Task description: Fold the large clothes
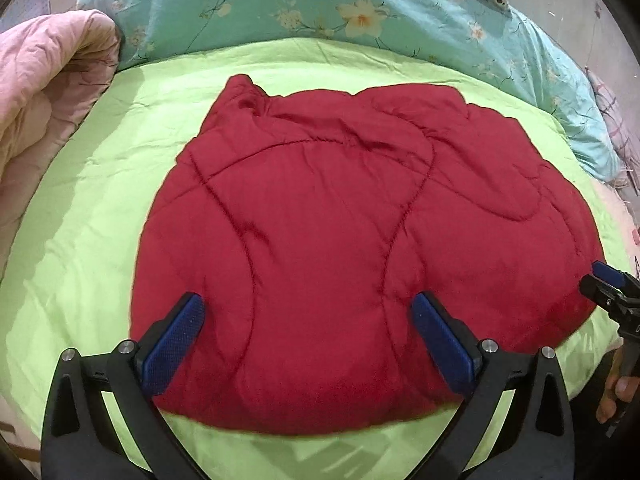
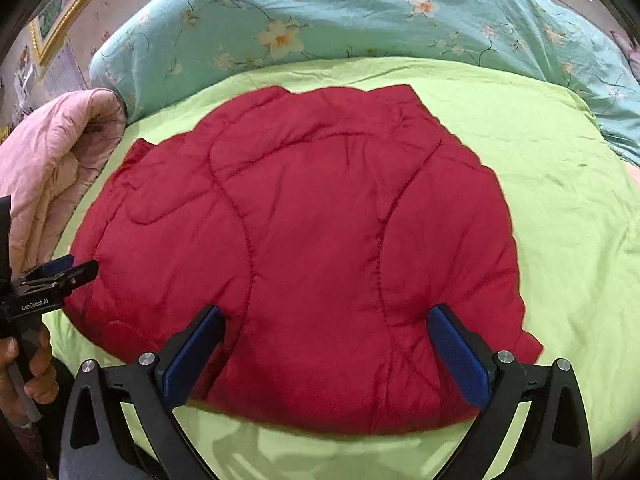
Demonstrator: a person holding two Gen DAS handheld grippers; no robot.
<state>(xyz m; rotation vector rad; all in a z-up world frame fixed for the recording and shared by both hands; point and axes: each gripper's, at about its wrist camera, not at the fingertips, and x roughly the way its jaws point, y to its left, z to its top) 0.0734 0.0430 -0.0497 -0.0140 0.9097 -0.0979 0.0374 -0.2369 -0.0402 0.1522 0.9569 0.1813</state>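
Observation:
A red quilted jacket (image 1: 340, 240) lies folded into a rounded bundle on the lime-green bedsheet (image 1: 92, 216). In the left wrist view my left gripper (image 1: 308, 300) stands wide open over the jacket's near edge, its blue pads (image 1: 176, 340) apart with only the flat cloth below them. The right wrist view shows the same jacket (image 2: 312, 248) and my right gripper (image 2: 327, 311) open over its near hem in the same way. Each gripper also shows at the edge of the other's view: the right gripper (image 1: 608, 280) at the jacket's right side, the left gripper (image 2: 60, 272) at its left.
A teal floral quilt (image 1: 280, 8) is heaped along the far side of the bed. A pink quilt (image 1: 44, 92) is bunched at the left. A hand (image 2: 28, 364) holds the left gripper's handle. A gold picture frame (image 2: 60, 16) hangs on the far wall.

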